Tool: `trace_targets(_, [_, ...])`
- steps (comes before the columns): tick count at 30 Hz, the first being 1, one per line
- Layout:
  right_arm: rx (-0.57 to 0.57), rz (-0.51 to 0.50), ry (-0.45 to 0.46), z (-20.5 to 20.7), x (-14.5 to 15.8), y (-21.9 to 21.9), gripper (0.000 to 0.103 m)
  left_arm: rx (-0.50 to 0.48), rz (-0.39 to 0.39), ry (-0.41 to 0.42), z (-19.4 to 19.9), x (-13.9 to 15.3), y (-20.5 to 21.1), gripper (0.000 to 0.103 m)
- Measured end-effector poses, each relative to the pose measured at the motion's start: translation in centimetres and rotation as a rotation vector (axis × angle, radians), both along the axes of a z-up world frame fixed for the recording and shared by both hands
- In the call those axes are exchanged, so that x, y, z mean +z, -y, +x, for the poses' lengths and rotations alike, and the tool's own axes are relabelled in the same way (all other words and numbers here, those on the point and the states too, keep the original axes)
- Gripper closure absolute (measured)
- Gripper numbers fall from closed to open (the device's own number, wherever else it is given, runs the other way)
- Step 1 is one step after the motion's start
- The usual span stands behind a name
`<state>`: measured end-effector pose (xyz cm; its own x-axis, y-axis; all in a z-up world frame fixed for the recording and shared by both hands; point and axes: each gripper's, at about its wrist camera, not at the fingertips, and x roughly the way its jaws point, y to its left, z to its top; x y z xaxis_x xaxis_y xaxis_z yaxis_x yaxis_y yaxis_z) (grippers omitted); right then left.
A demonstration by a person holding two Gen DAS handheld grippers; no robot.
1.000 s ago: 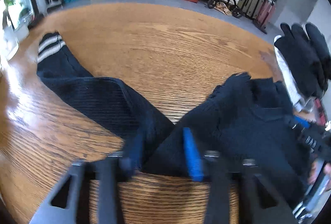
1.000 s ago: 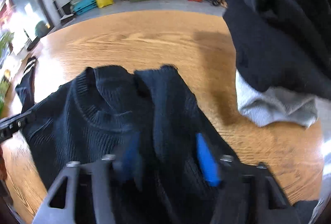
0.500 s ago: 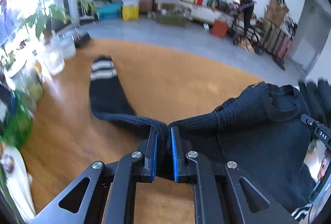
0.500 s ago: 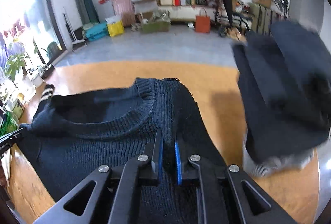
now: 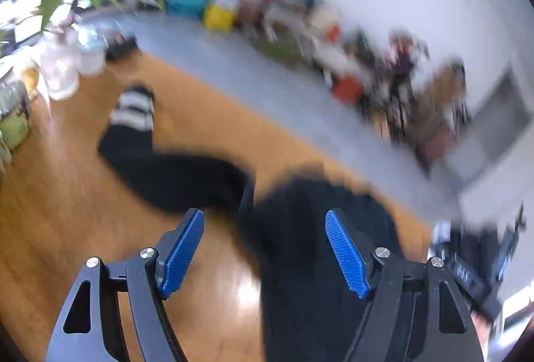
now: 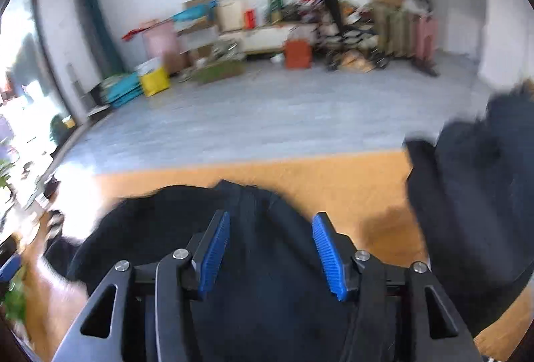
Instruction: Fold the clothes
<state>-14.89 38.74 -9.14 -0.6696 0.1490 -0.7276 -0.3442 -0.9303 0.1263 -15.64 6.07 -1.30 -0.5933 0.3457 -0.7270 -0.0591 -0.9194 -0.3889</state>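
Opening: both hand-held grippers (image 5: 263, 225) (image 6: 271, 228) spread, gripping nothing; sweater (image 5: 300, 261) blurred.

Black tongs (image 5: 263, 248) with ribbed blue pads (image 5: 347, 253).

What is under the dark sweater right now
The dark sweater lies on the wooden table. Bare wood shows around it; what the fabric covers is hidden.

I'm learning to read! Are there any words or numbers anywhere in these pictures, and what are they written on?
None can be read.
Pale marks on the other gripper's black body, at the right edge of the left wrist view: too blurred to read.
Boxes and bags along the far wall: too small and blurred to show any print.
The dark sweater: no lettering shows.
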Motion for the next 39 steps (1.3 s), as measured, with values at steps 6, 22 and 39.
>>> trace_targets(6, [0.234, -0.027, 0.139, 9.6, -4.1, 2.2, 0.047, -0.332, -0.415, 0.162, 9.8, -3.9, -7.5, 0.027])
trace_targets(22, [0.261, -0.018, 0.238, 27.6, -5.5, -0.5, 0.03, -0.279, -0.288, 0.446, 21.8, -8.2, -7.4, 0.027])
trace_targets(39, [0.181, -0.291, 0.218, 28.2, -7.9, -5.6, 0.04, -0.306, -0.321, 0.41, 24.4, -8.3, -9.3, 0.043])
